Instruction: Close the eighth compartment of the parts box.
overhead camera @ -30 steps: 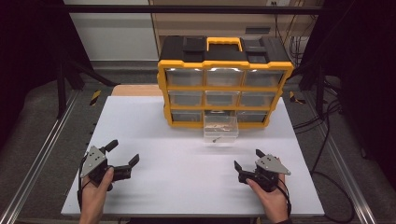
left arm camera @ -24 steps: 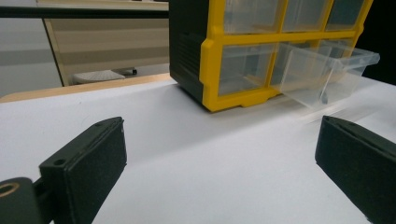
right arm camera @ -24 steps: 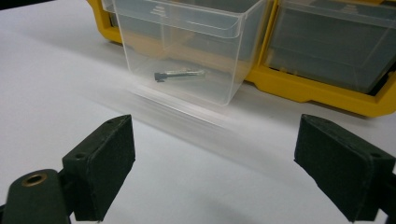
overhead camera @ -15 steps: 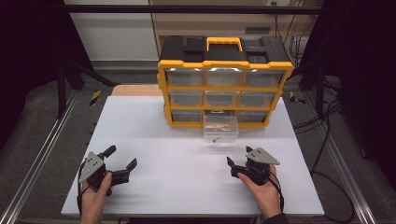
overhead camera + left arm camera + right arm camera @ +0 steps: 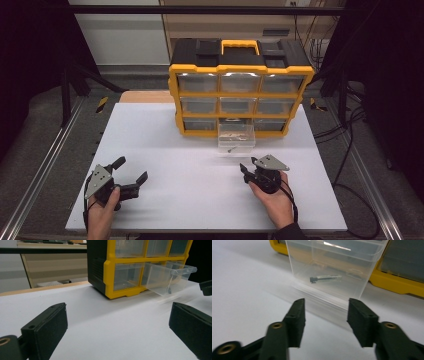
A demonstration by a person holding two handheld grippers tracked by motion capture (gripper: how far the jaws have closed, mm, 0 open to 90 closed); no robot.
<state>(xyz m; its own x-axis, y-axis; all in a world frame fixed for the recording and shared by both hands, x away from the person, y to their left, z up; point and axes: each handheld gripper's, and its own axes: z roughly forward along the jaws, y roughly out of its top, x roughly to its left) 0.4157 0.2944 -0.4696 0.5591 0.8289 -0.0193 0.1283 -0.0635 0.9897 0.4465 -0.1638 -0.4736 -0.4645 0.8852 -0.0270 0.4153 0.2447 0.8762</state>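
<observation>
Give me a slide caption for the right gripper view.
Right gripper, jaws apart and empty, faces the pulled-out clear drawer holding a screw.

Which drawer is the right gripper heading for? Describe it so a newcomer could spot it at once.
Start at the yellow and black organizer at the far side of the white table, with its three rows of clear drawers. The one meant is the pulled-out drawer in the middle of the bottom row. Its neighbours are pushed in; this one juts out and holds a small dark-headed screw.

white tabletop [image 5: 165, 150], grey floor [image 5: 45, 115], pale wall panel [image 5: 120, 40], dark surroundings, cables [image 5: 345, 125] at right.
</observation>
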